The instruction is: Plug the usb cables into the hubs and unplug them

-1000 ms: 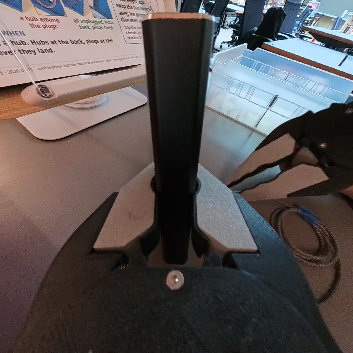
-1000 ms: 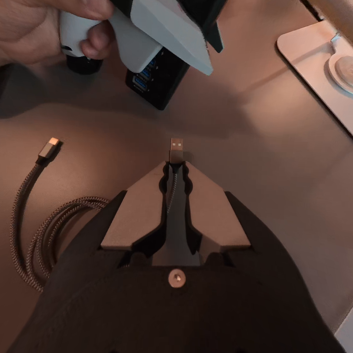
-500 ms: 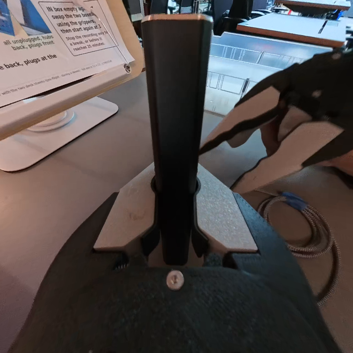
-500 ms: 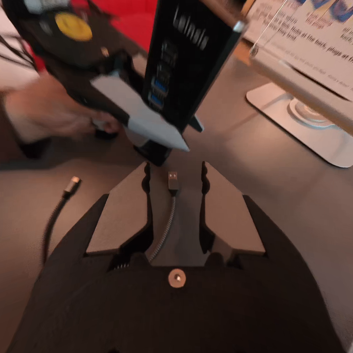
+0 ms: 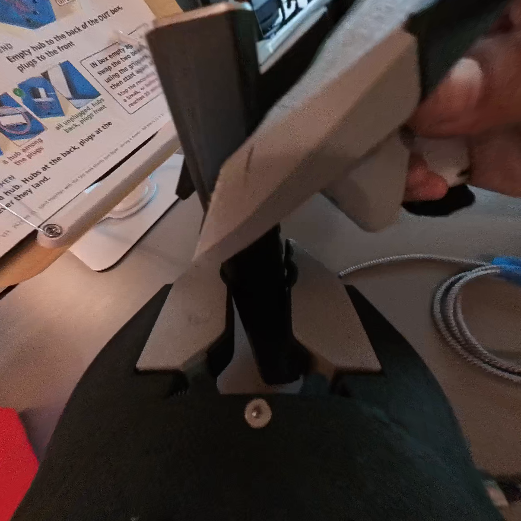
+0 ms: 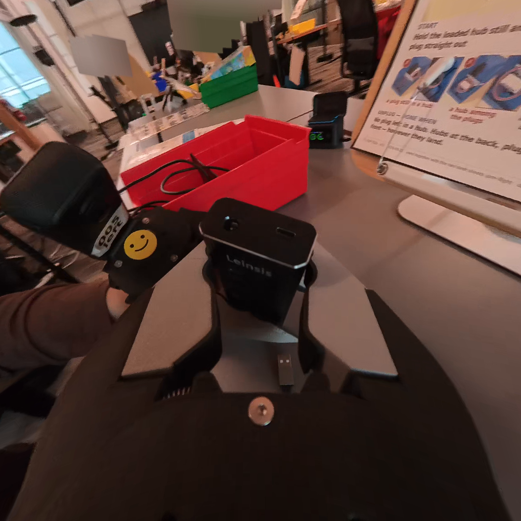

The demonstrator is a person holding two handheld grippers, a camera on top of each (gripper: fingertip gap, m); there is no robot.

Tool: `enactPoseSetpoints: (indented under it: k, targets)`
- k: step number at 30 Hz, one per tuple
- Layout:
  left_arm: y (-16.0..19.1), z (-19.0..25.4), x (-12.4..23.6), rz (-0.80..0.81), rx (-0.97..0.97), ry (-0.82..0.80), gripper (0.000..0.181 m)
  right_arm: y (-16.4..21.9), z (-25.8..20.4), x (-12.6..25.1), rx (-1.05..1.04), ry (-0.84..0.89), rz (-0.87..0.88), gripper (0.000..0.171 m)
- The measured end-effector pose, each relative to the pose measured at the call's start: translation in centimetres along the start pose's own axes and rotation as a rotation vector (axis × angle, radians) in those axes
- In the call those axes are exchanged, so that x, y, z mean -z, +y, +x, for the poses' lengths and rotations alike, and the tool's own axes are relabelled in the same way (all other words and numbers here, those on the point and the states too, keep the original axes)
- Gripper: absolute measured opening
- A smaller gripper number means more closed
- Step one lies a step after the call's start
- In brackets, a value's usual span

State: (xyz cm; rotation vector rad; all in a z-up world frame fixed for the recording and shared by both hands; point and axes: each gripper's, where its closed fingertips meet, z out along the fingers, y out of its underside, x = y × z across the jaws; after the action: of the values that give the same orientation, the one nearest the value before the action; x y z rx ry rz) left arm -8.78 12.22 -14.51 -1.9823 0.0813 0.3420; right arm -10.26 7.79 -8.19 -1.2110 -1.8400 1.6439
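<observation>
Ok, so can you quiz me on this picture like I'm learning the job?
1. True or false: the plug is pushed into the hub.
2. Pick one. The box with a black cable inside is: A red, B blue, C yellow.
3. Fill the gap: the left gripper is shut on the ____.

Key
1. False. The plug lies loose on the table.
2. A.
3. hub.
</observation>
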Motion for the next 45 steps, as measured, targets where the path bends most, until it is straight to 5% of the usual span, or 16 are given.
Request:
enactPoseSetpoints:
  k: [5,11,15,27,34,45]
  targets:
    - [0.4,2.5,0.5,-0.02,0.164,0.271,0.054,0.3,-0.5,0.9,0.054,-0.188,0.005,0.06]
    - [-2.8,2.9,2.9,0.176,0.276,0.443,0.055,0.4,-1.3,2.9,0.096,-0.358,0.05,0.06]
    - [-2.3,4.3,2.9,0.139,0.325,0.563,0.075,0.5,-3.2,3.3,0.144,-0.445,0.056,0.06]
    - [-4.0,10.0,5.8,0.231,0.192,0.856,0.066,0.3,-9.1,4.9,0.264,-0.642,0.085,0.06]
    - [-2.8,8.9,4.2,0.199,0.021,0.643,0.06,0.7,-8.6,4.3,0.247,-0.581,0.044,0.06]
    - [-1.3,4.3,2.3,0.112,0.074,0.378,0.06,0.2,-3.9,3.4,0.246,-0.294,0.02,0.057]
